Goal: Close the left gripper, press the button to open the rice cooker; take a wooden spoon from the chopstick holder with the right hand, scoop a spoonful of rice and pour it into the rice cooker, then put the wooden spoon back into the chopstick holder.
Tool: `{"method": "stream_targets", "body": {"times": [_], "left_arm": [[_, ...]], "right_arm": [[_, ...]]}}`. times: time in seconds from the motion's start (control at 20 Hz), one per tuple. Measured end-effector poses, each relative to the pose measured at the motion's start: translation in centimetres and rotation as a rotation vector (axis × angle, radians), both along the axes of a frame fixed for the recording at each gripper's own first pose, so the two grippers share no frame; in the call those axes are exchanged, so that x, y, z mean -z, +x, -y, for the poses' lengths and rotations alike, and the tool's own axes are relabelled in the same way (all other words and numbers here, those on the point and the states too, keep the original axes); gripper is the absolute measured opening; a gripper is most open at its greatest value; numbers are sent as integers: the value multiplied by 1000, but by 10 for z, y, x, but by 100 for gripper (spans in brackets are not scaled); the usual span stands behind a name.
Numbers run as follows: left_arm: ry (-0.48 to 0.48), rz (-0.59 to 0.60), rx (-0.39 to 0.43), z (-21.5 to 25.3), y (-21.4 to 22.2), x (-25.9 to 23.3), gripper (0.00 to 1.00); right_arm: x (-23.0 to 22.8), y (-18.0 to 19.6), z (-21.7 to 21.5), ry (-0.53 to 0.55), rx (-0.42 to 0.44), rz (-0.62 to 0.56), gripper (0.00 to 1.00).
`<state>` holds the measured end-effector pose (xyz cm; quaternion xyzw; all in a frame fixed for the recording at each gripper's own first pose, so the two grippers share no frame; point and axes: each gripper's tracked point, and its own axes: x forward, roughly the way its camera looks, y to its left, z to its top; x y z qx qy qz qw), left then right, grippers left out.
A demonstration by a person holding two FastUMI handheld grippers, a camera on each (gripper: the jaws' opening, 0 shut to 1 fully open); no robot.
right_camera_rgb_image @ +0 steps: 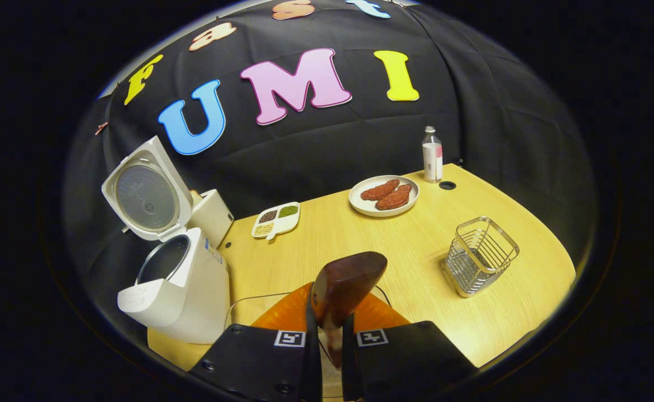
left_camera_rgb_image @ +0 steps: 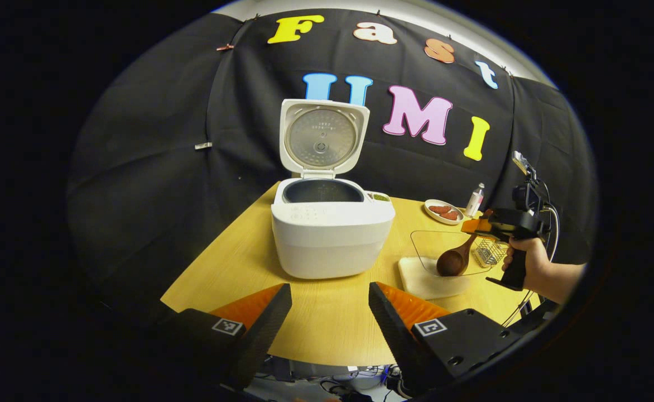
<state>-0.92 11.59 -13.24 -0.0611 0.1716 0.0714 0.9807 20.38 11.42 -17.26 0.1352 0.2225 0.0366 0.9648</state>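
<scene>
Our right tool (right_camera_rgb_image: pixel 327 329) pinches the dark wooden spoon (right_camera_rgb_image: pixel 346 282) over the clear rice container (left_camera_rgb_image: pixel 441 259); our left tool (left_camera_rgb_image: pixel 330 312), spread, waits off the open white rice cooker (left_camera_rgb_image: pixel 330 223).

A plate (right_camera_rgb_image: pixel 383 196) with two reddish-brown patties sits near the table's far edge; a small bottle (right_camera_rgb_image: pixel 432 155) stands just beside it; a divided dish (right_camera_rgb_image: pixel 276 220) of grains lies well apart

A light wooden table (right_camera_rgb_image: pixel 505 312) stands in front of the black cloth wall (right_camera_rgb_image: pixel 500 128). Above the cloth, a pale wall strip (left_camera_rgb_image: pixel 461 28) is visible.
</scene>
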Motion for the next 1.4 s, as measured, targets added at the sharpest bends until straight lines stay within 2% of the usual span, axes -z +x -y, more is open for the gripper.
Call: {"method": "stream_targets", "body": {"times": [0.25,0.7,1.0,1.4], "left_arm": [[-13,-3,5,-7,-11,10,95],[-11,30,-6,-19,-23,3,95],[-50,29,15,-9,-25,7,95],[-68,39,96,14,6,0,96]], "right_arm": [[5,-16,-32,-22,-27,24,18],[9,-50,-86,169,-29,-103,18],[15,-49,-75,329,64,-226,19],[8,-54,-46,530,144,-302,18]]}}
